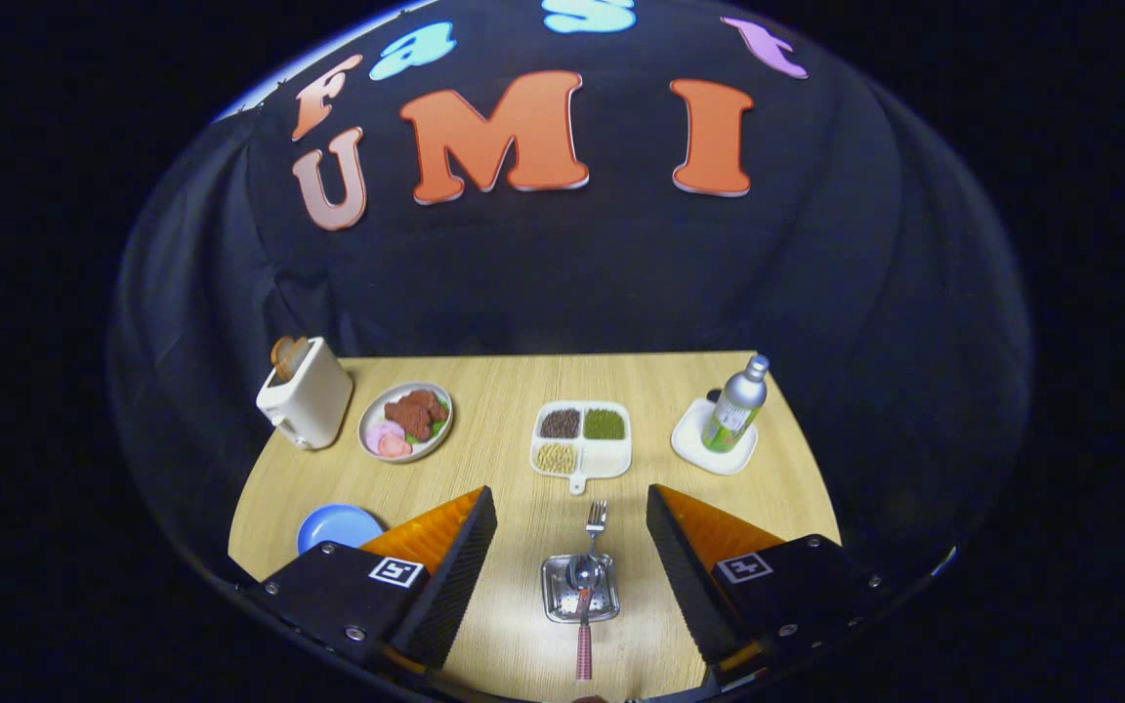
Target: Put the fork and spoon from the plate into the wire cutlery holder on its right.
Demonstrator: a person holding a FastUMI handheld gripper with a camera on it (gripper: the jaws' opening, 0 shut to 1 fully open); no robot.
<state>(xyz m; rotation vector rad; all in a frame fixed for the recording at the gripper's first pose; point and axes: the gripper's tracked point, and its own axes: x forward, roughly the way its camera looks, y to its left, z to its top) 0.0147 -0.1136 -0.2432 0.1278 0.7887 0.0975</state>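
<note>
A small square shiny metal holder (562, 598) with a perforated base sits on the wooden table (504, 469), between my two fingers. A fork (596, 516) and a spoon (584, 571) rest in it. The fork's tines point away past the far rim, and a red checked handle (583, 652) sticks out over the near rim toward me. I cannot tell whether they lie flat or lean. A blue plate (336, 527) lies to the left, partly hidden by my left finger; its visible part is bare. My gripper (570, 496) is open wide, above the table, holding nothing.
Along the back of the table stand a cream toaster (307, 395), a plate of food (406, 420), a white divided tray (582, 439) of grains, and a silver bottle (736, 402) on a white square dish (697, 444). The table's curved front edge lies close below me.
</note>
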